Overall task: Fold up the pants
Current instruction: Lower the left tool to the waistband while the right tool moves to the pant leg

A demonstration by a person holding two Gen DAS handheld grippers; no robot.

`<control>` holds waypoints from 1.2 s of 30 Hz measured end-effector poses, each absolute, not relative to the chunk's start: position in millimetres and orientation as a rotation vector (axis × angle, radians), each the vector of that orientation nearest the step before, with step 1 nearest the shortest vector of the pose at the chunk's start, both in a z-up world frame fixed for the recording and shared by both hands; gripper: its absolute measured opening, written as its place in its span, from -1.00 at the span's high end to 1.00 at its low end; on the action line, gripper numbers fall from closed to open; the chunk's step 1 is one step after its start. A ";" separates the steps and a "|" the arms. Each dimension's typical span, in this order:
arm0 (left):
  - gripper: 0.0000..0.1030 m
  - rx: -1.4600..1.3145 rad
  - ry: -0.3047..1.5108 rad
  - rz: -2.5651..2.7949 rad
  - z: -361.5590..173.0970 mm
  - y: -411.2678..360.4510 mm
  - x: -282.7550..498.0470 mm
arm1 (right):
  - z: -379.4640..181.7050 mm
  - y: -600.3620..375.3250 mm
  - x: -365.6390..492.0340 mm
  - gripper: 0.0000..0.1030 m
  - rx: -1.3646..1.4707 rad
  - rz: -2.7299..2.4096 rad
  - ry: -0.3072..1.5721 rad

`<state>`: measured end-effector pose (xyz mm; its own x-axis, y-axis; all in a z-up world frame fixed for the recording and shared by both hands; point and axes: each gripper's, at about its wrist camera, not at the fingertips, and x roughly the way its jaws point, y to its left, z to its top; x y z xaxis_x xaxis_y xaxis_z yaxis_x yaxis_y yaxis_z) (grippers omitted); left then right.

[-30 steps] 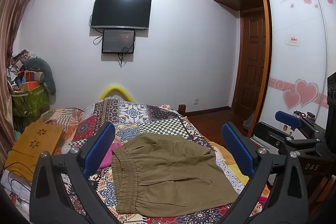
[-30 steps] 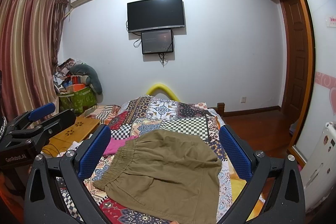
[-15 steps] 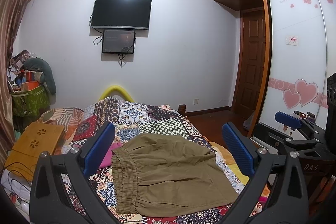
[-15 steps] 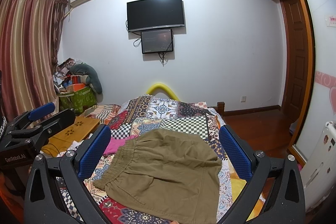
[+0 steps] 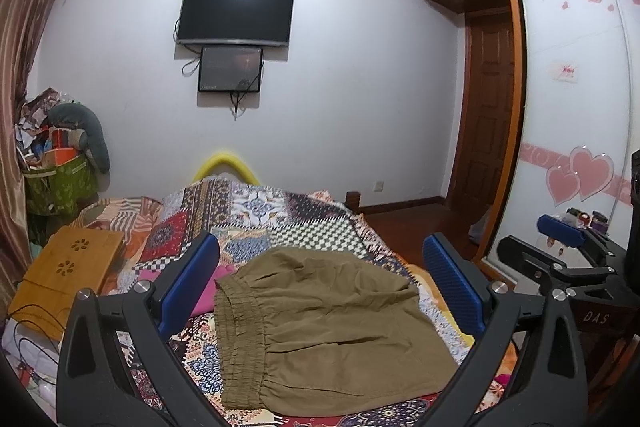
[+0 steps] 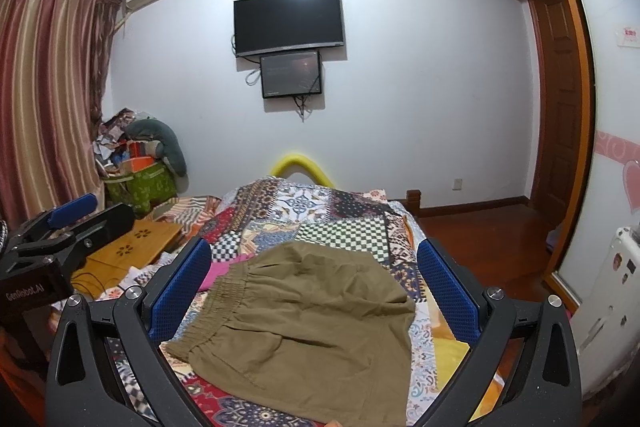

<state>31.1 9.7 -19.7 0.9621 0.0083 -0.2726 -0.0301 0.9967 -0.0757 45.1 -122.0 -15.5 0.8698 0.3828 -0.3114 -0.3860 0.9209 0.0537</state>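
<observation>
The olive pants [image 5: 320, 323] lie flat on the patchwork bedspread [image 5: 280, 211], at about 6 o'clock in both wrist views, with the gathered elastic waistband [image 5: 240, 339] toward 9 o'clock and the legs toward 3 o'clock. The cloth looks folded in half already, one leg over the other, though the layers are hard to tell apart. A pink garment [image 5: 212, 287] peeks out just beside the waistband at 10 o'clock.

The left gripper [image 5: 320, 283] hangs above the pants with its blue-padded fingers [image 5: 188, 283] spread wide, touching nothing. The right gripper [image 6: 314, 291] is likewise spread wide above the cloth, apart from it.

Further out, a wooden lap tray [image 5: 68, 267] sits at 9 o'clock, a television [image 5: 236, 15] hangs on the wall at 12 o'clock, and a wardrobe door with pink hearts [image 5: 576, 171] stands at 3 o'clock.
</observation>
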 end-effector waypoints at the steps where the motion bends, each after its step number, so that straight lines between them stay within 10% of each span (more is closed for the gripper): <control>1: -1.00 -0.078 0.290 0.021 -22.1 11.1 35.9 | -19.1 -124.7 49.6 -0.99 -0.013 0.393 0.334; 15: -0.98 -0.069 0.582 0.097 -102.7 65.5 106.5 | -88.2 -171.1 110.5 -0.97 -0.006 0.255 0.606; 36: -0.70 -0.213 1.046 0.048 -250.0 105.1 135.1 | -215.9 -183.4 153.7 -0.19 -0.013 0.320 1.115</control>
<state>135.1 105.1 -250.0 0.5020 -0.0619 -0.8626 -0.1402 0.9784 -0.1518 153.7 -183.4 -215.9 0.3990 0.2467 -0.8831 -0.2598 0.9541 0.1492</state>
